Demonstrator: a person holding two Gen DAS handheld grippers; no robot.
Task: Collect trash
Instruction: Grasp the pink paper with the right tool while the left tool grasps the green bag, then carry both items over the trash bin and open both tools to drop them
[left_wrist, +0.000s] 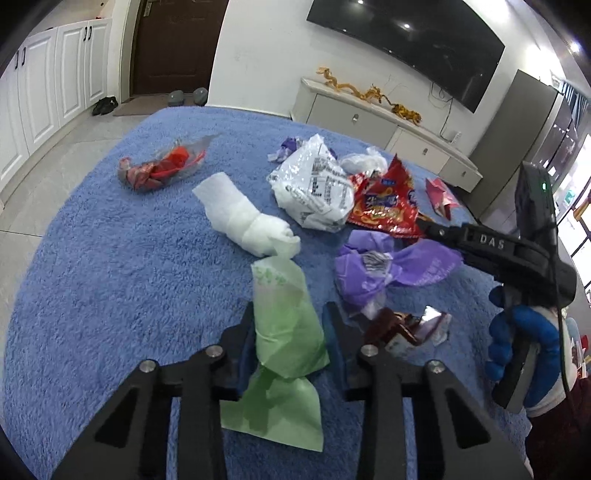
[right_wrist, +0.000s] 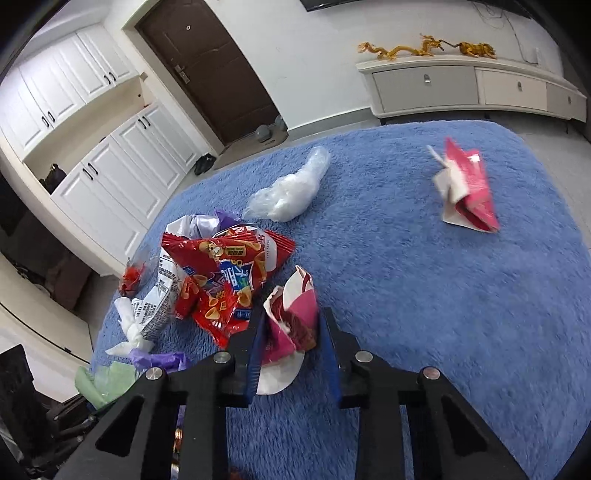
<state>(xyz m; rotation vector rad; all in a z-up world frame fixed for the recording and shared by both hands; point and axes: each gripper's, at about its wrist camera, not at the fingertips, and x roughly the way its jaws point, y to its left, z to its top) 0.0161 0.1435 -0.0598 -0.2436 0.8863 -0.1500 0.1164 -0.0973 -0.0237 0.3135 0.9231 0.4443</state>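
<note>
The blue shag rug fills nearly everything I see, and it is covered with litter, so I judge the collecting barely begun: I see no bin or bag for the trash in either view, and nothing looks gathered yet.

Toward the far middle lies the big white printed bag, its black lettering too crumpled for me to read. Against its right side sits the red snack bag, with chips pictured on it and Chinese characters I cannot make out. Nearer me is the purple plastic bag, and to its left the rolled white wrap. Far left lies a red-and-clear wrapper; a clear bag and a second pink-and-white wrapper wait at the far side.

My left gripper is clenched on the green plastic bag, which lies on the near rug. My right gripper is pinching a pink-and-white paper wrapper just right of the snack bag.

The only writing I can read is "DAS" on my right tool's body.
</note>
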